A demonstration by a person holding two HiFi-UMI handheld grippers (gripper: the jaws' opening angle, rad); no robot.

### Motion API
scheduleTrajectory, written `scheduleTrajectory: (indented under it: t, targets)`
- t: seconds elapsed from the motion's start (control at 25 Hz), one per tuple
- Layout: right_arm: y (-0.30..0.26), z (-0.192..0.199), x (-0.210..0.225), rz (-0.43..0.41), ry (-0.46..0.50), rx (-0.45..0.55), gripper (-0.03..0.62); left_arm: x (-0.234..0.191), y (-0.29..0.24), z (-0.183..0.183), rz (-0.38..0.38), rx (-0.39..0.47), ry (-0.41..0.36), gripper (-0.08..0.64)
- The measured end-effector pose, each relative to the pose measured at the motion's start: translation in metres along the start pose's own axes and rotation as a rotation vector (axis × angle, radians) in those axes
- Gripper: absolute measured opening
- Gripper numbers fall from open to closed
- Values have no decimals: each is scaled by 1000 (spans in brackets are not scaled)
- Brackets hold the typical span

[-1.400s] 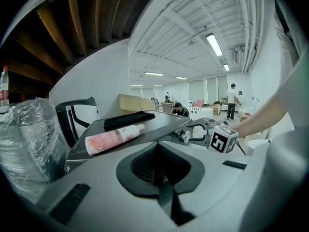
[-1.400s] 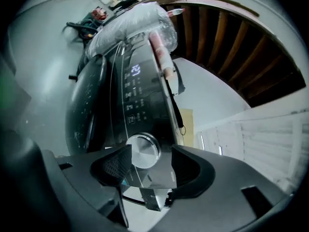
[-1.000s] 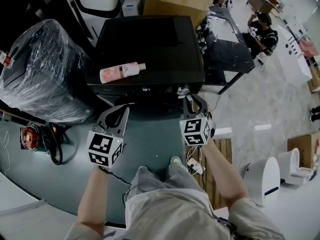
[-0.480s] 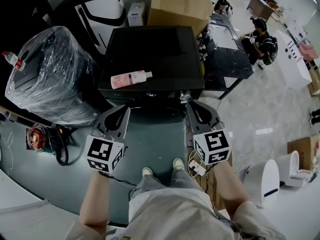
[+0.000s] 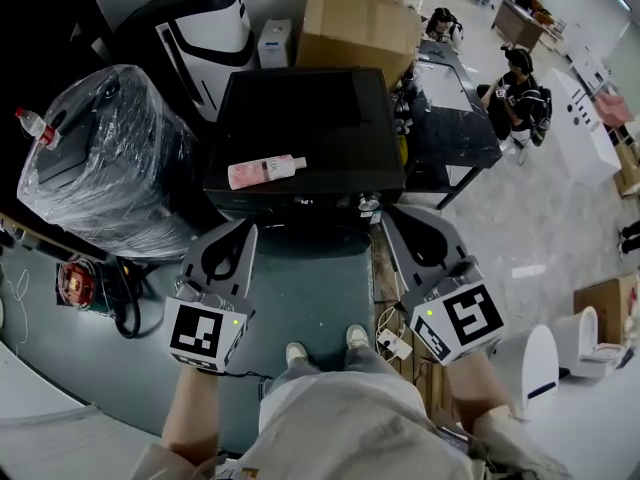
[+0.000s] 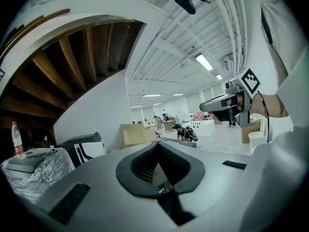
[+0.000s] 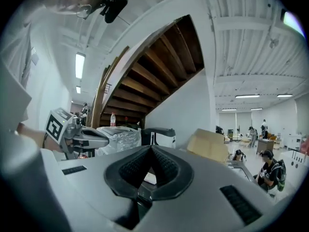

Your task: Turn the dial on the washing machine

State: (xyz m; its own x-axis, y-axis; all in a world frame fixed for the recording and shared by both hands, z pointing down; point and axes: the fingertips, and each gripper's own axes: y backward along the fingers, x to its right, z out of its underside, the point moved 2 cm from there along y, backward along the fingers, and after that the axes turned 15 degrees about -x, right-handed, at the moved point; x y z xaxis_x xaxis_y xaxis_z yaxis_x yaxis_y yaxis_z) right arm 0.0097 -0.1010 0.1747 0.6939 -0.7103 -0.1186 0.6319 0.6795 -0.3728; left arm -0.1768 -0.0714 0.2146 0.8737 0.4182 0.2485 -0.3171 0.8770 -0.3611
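Well, the small round silver dial (image 5: 368,205) sits on the front edge of the big black washing machine (image 5: 310,118), near the middle of the head view. The right gripper (image 5: 389,214) is at 4 o'clock from the dial, with its tip just beside it. Its jaws are pressed together with nothing between them. The left gripper (image 5: 246,226) is at 8 o'clock from the dial, and its jaws are closed and empty too. A pink plastic bottle (image 5: 265,171) lies on its side on top of the machine, at 10 o'clock from the dial. A big bundle wrapped in clear plastic (image 5: 110,158) stands at 9 o'clock from the machine. A brown cardboard box (image 5: 360,23) is at 12 o'clock.
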Motion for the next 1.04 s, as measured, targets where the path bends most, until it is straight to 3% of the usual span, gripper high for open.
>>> scheduleTrajectory:
  t: [0.28, 1.04]
  targets:
    - [16, -25, -7, 11, 40, 46, 28, 3, 29, -37, 8, 53, -3, 18]
    - [19, -36, -9, -15, -4, 81, 28, -2, 40, -45, 8, 65, 26, 18]
